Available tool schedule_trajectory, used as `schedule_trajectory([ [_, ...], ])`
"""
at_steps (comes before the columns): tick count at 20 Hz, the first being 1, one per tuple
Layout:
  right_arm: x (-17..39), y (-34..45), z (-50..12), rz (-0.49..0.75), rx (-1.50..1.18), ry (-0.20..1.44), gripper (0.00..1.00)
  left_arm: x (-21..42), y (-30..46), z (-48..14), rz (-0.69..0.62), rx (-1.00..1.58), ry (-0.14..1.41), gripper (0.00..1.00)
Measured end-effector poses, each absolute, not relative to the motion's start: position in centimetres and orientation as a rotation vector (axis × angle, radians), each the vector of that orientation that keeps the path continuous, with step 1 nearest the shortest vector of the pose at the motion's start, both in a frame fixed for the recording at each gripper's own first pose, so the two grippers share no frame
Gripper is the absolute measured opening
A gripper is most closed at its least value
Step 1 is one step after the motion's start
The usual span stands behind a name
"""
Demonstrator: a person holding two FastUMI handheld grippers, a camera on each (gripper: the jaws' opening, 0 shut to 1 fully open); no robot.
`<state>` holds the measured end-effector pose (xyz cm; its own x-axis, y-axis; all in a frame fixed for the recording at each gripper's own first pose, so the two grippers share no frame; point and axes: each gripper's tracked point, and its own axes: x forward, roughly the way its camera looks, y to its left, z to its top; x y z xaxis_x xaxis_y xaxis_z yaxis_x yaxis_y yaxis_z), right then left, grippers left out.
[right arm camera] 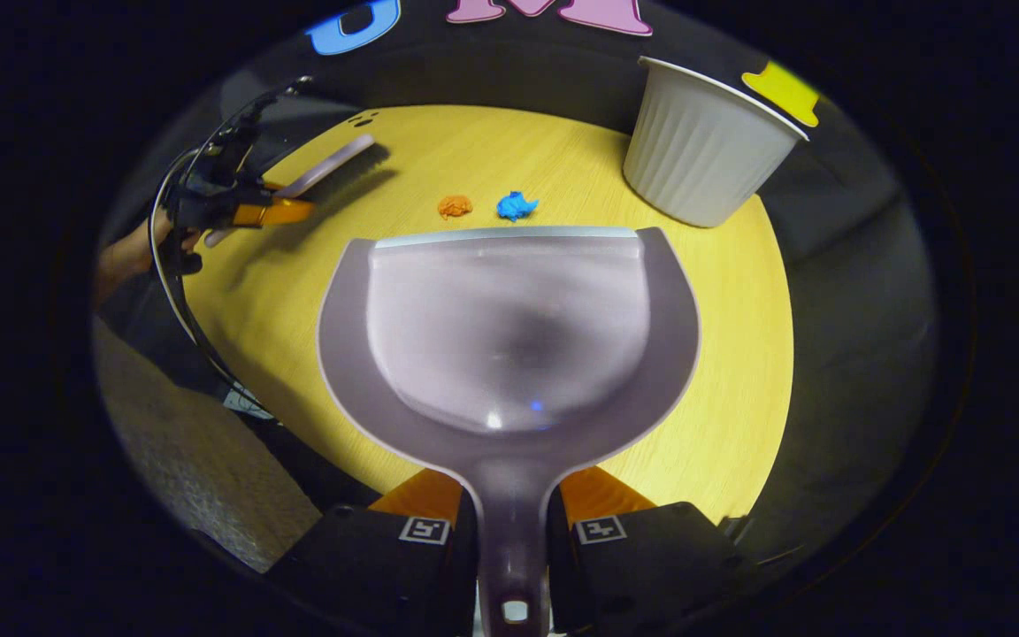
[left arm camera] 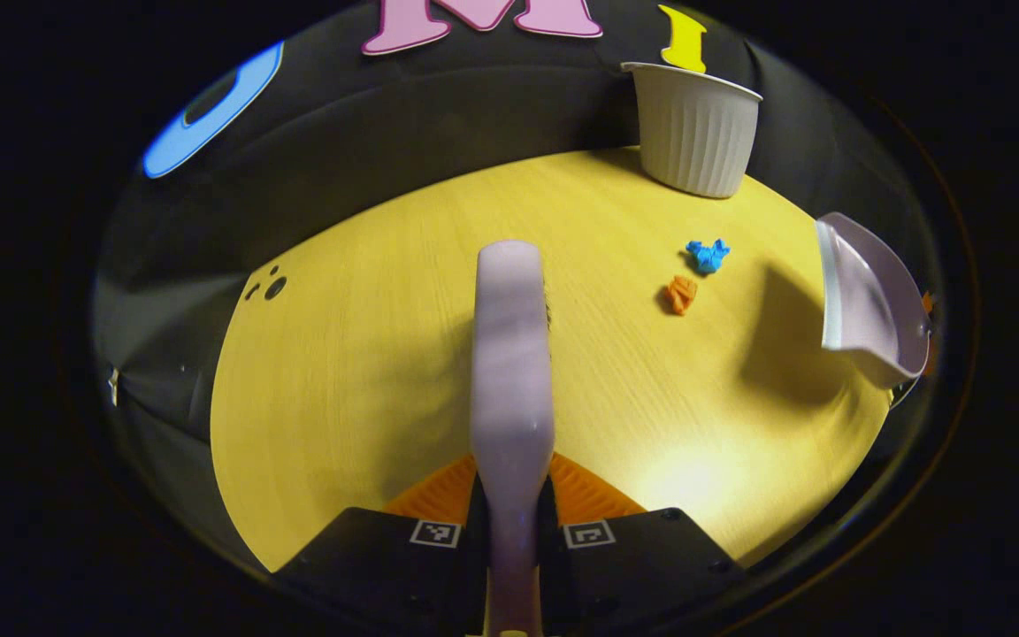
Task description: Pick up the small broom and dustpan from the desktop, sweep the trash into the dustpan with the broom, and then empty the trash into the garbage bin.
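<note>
Right gripper view shows my right gripper (right arm camera: pixel 514 531) clamped on the dustpan (right arm camera: pixel 509 336), left gripper (left arm camera: pixel 512 518) clamped on the broom (left arm camera: pixel 512 354); I'd lower the lip flat beside both scraps (right arm camera: pixel 455 206)

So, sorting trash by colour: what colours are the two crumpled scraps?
One orange, one blue; right gripper view shows best.
</note>
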<state>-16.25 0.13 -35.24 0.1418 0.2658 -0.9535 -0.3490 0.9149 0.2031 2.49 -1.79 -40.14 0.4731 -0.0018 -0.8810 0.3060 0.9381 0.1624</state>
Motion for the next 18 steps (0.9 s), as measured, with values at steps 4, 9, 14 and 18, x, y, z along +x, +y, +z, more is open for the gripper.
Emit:
schedule_trajectory([
  [4, -16.1, 0.1, -35.9, 0.501, -0.08, 1.426, 0.37, 6.3, -5.2, -39.9, -0.267, 0.355, 1.049, 0.28],
  [9, -15.7, 0.4, -37.0, 0.543, -0.074, 1.5, 0.39, 9.4, -8.8, -41.6, -0.355, 0.412, 1.078, 0.28],
  [14, -14.4, 0.3, -39.0, 0.564, -0.089, 1.507, 0.37, 10.6, -11.9, -44.2, -0.429, 0.458, 1.121, 0.28],
  [18, -14.0, 0.0, -39.9, 0.582, -0.089, 1.517, 0.37, 10.1, -14.8, -45.4, -0.492, 0.462, 1.151, 0.27],
])
